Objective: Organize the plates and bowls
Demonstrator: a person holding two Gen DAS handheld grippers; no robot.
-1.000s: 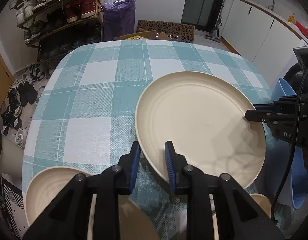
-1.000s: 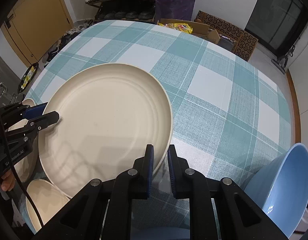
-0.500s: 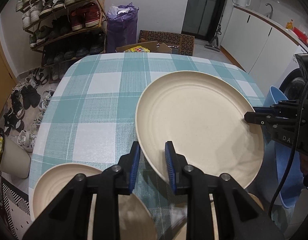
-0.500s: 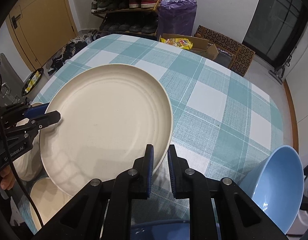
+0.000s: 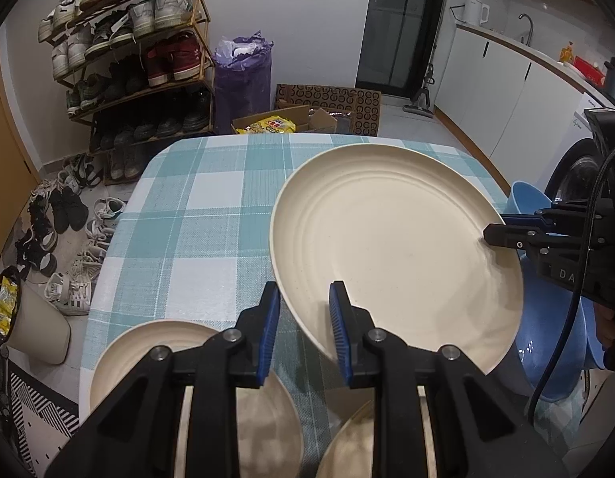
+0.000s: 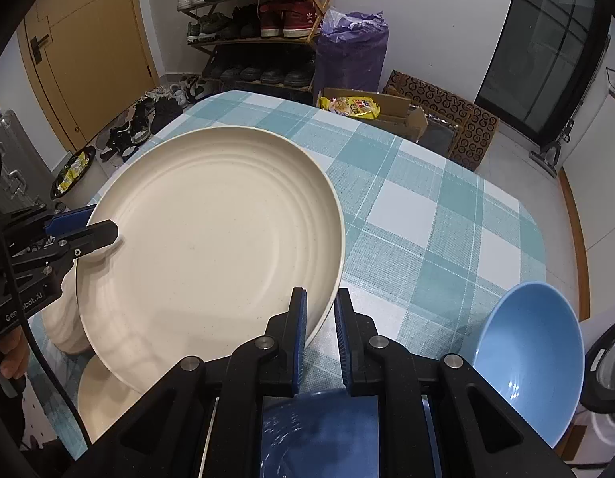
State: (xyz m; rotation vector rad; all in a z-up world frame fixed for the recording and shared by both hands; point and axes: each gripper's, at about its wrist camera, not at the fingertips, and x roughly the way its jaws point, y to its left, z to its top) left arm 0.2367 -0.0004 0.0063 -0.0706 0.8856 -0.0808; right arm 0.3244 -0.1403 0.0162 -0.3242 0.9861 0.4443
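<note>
A large cream plate (image 5: 395, 247) (image 6: 211, 247) is held in the air above the checked table (image 5: 195, 215) (image 6: 427, 215), tilted. My left gripper (image 5: 303, 330) is shut on its near rim in the left wrist view. My right gripper (image 6: 320, 330) is shut on the opposite rim; it also shows in the left wrist view (image 5: 502, 233). The left gripper shows in the right wrist view (image 6: 96, 229). Other cream plates (image 5: 148, 350) (image 6: 104, 394) lie on the table under the grippers. A blue bowl (image 6: 534, 354) (image 5: 526, 199) stands at the table's right edge.
A second blue bowl (image 6: 319, 434) lies just below my right gripper. A shoe rack (image 5: 132, 63), a purple bag (image 5: 243, 75) and cardboard boxes (image 5: 307, 115) stand on the floor beyond the table. White cabinets (image 5: 506, 91) line the right wall.
Both grippers have lifted the large plate higher above the table, and it has tilted more. The grips have not changed.
</note>
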